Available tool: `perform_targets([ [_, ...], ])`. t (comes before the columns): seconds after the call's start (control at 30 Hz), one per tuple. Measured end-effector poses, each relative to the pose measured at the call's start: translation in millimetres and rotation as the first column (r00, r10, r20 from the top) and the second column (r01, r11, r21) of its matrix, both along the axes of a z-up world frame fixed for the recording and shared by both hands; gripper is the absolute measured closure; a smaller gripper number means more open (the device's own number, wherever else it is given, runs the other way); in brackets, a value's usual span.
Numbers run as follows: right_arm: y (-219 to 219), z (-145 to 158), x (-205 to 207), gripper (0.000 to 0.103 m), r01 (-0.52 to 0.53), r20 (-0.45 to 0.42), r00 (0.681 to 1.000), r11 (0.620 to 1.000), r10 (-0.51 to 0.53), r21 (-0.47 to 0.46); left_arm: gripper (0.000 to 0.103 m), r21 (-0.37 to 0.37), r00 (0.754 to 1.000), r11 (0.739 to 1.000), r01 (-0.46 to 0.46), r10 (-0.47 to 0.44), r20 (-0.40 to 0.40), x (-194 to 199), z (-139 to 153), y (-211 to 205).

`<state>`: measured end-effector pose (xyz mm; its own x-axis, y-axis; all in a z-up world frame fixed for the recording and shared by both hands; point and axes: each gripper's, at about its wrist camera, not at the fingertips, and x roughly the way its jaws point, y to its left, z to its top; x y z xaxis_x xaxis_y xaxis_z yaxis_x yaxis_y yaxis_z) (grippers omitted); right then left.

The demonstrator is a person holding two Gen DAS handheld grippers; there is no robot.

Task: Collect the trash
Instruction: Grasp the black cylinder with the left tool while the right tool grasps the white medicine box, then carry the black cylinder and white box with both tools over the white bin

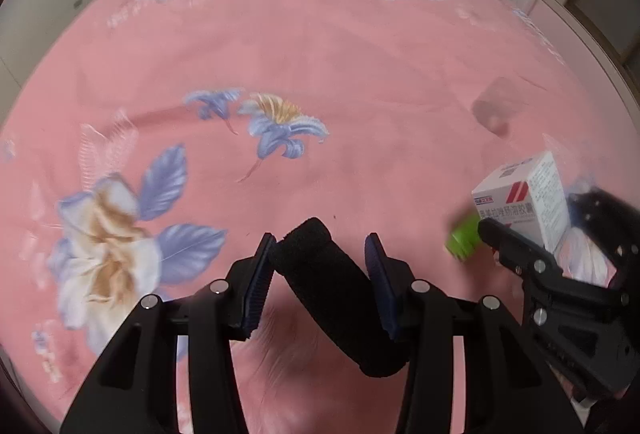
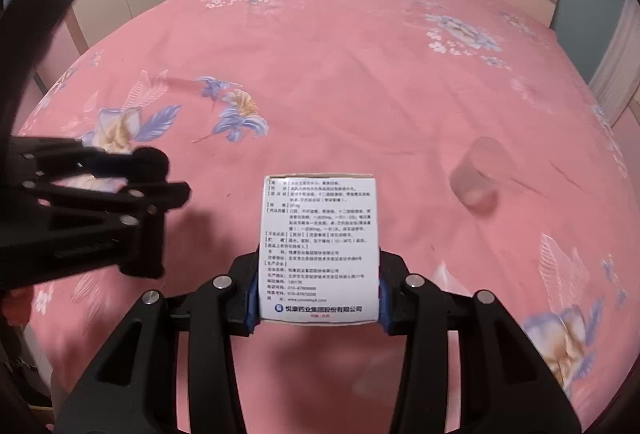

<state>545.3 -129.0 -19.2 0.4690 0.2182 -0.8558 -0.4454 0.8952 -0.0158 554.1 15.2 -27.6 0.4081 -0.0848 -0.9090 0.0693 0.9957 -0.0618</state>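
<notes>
Between the left hand-held gripper (image 1: 320, 270) pads sits a black foam roll (image 1: 336, 298), clamped; right hand-held gripper (image 2: 318, 290) is clamped on the medicine box (image 2: 319, 246). I'd keep both squeezes steady, lifting off the bed (image 1: 360, 54).

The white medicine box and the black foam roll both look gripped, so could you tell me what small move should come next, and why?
Probably lift both clear of the bed: right gripper clamps the white box, left gripper holds the black foam roll; no bin shows.
</notes>
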Motion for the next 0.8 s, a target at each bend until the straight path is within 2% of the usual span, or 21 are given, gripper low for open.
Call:
perform_targets([
  [0.2,-5,38,-53,0.059,-0.008,0.050,0.999,1.000,0.009,-0.014,0.055,0.064,0.995,0.997,0.049,-0.055,0.082,-64,44,1],
  [0.43,-7,88,-121,0.059,-0.018,0.116,0.993,1.000,0.020,-0.019,0.055,0.120,0.986,0.990,0.070,-0.088,0.145,-140,80,3],
  [0.57,-11,110,-160,0.059,-0.031,0.167,0.985,0.999,0.035,-0.030,0.055,0.171,0.974,0.982,0.079,-0.113,0.198,-183,103,2],
  [0.8,-21,133,-222,0.059,-0.033,0.197,0.980,0.998,0.043,-0.058,0.055,0.246,0.946,0.965,0.096,-0.165,0.278,-251,139,0],
])
